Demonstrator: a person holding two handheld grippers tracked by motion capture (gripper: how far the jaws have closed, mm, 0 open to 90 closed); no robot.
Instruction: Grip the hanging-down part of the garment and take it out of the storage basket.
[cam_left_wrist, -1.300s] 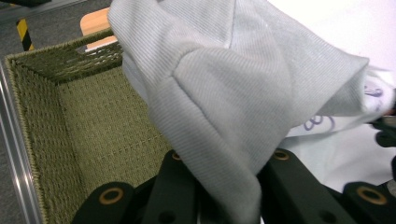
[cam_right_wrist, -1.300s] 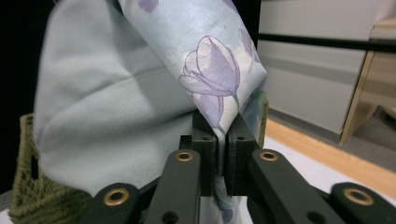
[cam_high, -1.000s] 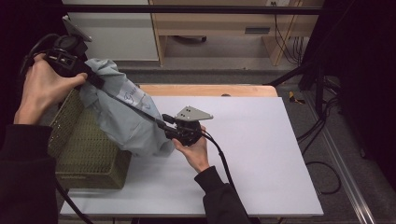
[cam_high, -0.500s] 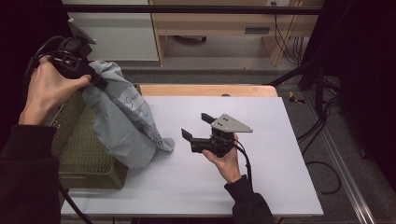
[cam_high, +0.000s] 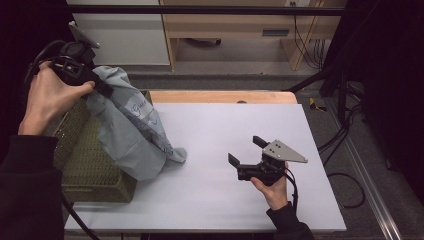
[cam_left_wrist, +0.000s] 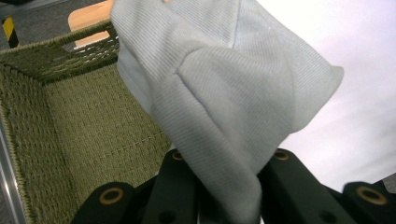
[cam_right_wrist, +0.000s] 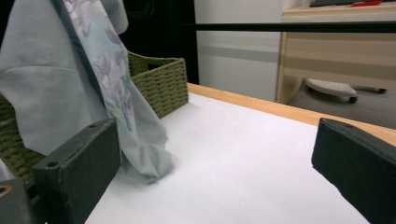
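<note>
High view: we see the left gripper (cam_high: 102, 89) raised over the woven basket (cam_high: 95, 170), clenched on the top of the pale blue garment (cam_high: 132, 135), which hangs over the basket's rim onto the white table (cam_high: 225, 130). Our right gripper (cam_high: 246, 151), its jaws having just been opening with nothing between them, sits well apart from the cloth.

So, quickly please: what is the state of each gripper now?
Left gripper: closed on the pale grey-blue cloth garment, held above the green woven basket.
Right gripper: open, holding nothing; its jaws have just been opening.
</note>
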